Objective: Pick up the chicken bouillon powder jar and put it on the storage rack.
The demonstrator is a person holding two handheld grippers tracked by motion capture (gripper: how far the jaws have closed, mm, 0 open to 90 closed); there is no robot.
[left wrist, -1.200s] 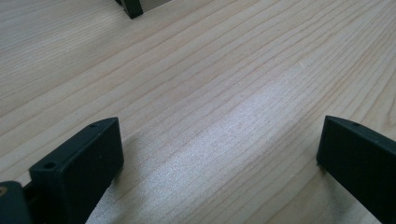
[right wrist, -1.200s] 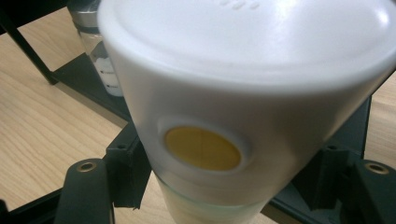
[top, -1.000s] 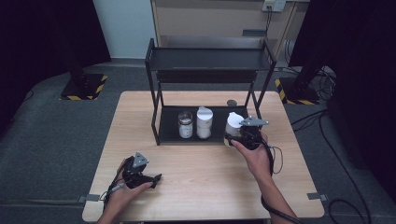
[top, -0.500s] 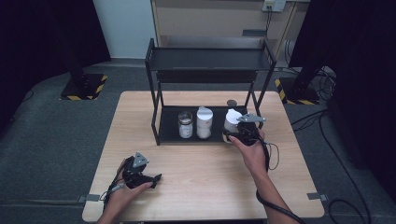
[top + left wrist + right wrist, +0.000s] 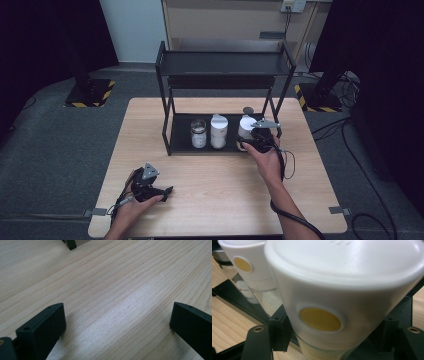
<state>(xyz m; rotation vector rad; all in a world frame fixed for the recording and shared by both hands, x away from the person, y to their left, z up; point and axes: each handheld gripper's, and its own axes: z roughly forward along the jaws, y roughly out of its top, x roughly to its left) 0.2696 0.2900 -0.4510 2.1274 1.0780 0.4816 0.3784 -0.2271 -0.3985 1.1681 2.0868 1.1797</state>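
Note:
A jar with a white lid and a yellow dot (image 5: 342, 290) sits between the jaws of my right gripper (image 5: 332, 340), which is shut on its sides. In the high view this jar (image 5: 246, 125) is at the right end of the black rack's lower shelf (image 5: 180, 145), with my right gripper (image 5: 255, 141) just in front of it. A second white-lidded jar (image 5: 218, 131) and a glass jar with a dark lid (image 5: 198, 134) stand on the same shelf to its left. My left gripper (image 5: 162, 191) rests open on the table near the front left, nothing between its jaws (image 5: 117, 325).
The rack's upper shelf (image 5: 222, 64) is bare and overhangs the jars. A small dark round object (image 5: 248, 110) lies on the table behind the rack. The right gripper's cable (image 5: 287, 165) trails along the forearm. Bare wooden tabletop (image 5: 225, 190) spreads in front.
My right gripper has carried the white-lidded jar a little farther in toward the lower shelf and slightly left. The left gripper has stayed put.

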